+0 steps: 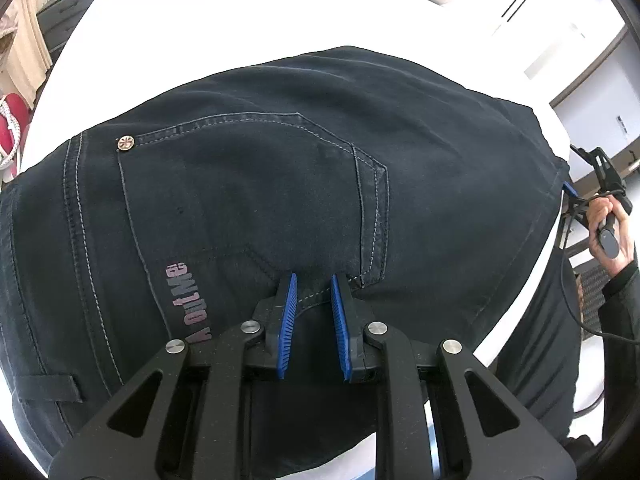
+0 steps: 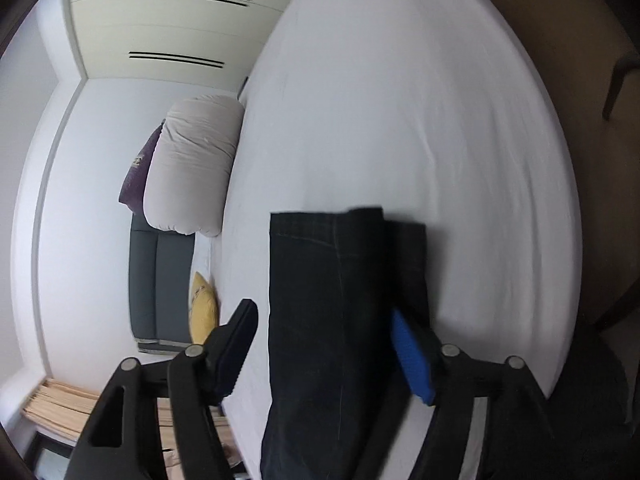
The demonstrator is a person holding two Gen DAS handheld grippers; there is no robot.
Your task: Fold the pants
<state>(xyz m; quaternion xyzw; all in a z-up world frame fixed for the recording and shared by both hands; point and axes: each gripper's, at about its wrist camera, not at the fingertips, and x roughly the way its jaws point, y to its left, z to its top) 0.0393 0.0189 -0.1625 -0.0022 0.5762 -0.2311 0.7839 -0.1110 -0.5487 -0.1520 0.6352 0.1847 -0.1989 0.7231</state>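
Left wrist view: dark navy denim pants (image 1: 280,184) spread flat on white bed sheet (image 1: 224,20), back pocket with contrast stitching (image 1: 256,184) facing up, metal rivet (image 1: 125,143) at pocket corner, pink printed lettering (image 1: 188,304) near the seam. Left tool (image 1: 314,280) down at the seat area just below the pocket, blue ribbed pads (image 1: 289,320) set a small gap apart with denim showing between them; parted, not clamped on anything visible. Tips appear to touch the cloth, likely pinning or about to pinch the waist end as an anchor. At far right edge, person's hand (image 1: 608,224) on the other handle, beside the pants' far end.

Right wrist view: motion-blurred. Same pants, leg section (image 2: 328,300) doubled over, hem end lying on the sheet, lower part running down out of frame between the fingers. Right tool (image 2: 326,320) spread wide, black finger one side, blue pad (image 2: 412,356) at the other; leg inside the gap, no squeeze seen. Probably positioned to take the leg end for the next fold. Beige pillow (image 2: 192,164) and grey sofa (image 2: 160,276) well apart, beyond the bed edge.
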